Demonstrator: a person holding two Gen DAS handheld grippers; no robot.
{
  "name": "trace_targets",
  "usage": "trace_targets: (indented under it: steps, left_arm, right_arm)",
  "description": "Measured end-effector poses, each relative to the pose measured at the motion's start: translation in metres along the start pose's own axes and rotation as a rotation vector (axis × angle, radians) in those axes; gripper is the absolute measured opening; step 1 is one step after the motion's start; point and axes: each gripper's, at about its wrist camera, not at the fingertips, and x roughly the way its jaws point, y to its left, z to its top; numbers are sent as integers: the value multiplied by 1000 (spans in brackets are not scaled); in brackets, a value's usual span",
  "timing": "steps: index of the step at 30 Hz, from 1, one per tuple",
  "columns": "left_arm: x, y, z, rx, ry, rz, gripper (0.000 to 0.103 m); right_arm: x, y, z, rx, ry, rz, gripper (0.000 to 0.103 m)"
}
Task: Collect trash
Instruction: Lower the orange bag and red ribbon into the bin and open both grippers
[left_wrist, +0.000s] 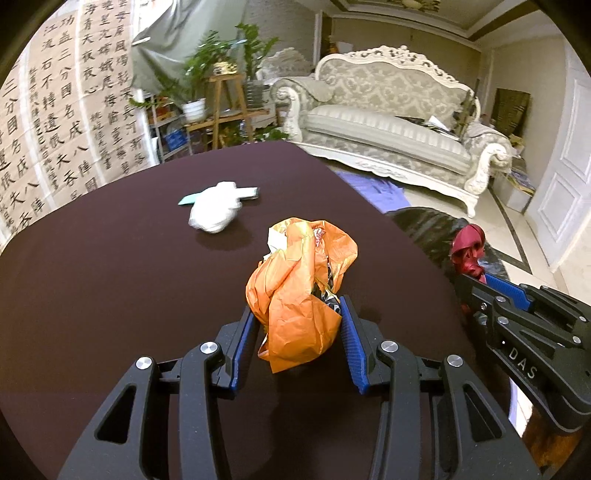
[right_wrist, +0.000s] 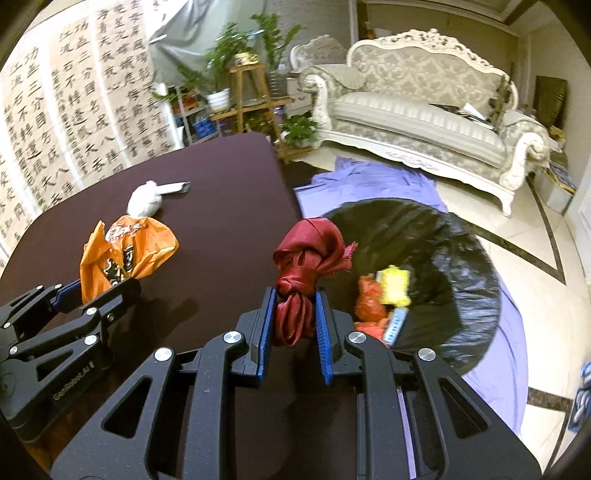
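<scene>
White wad (left_wrist: 214, 211) — beyond orange wrapper (left_wrist: 301, 291)

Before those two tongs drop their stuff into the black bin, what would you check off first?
1. Left tongs shut on the orange plastic bag: ok.
2. Right tongs shut on the knotted red cloth: ok.
3. Black-lined bin open, with room above the trash inside: ok.
4. Red cloth over the bin mouth: not ok, it hangs at the near rim, by the table edge.
5. Orange bag over the bin: not ok, it is over the table.
6. Table fully cleared: not ok, a white wad remains.
</scene>
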Motion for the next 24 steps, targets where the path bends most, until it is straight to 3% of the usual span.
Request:
trace_targets:
  steps: [12, 24]
  left_arm:
    - [16, -58, 16, 71, -12, -66, 43]
    - [48, -101, 42, 135, -10, -72, 43]
  right_arm:
    - [1, -65, 5, 71, -21, -119, 20]
    - [22, -103, 19, 95, -24, -148, 21]
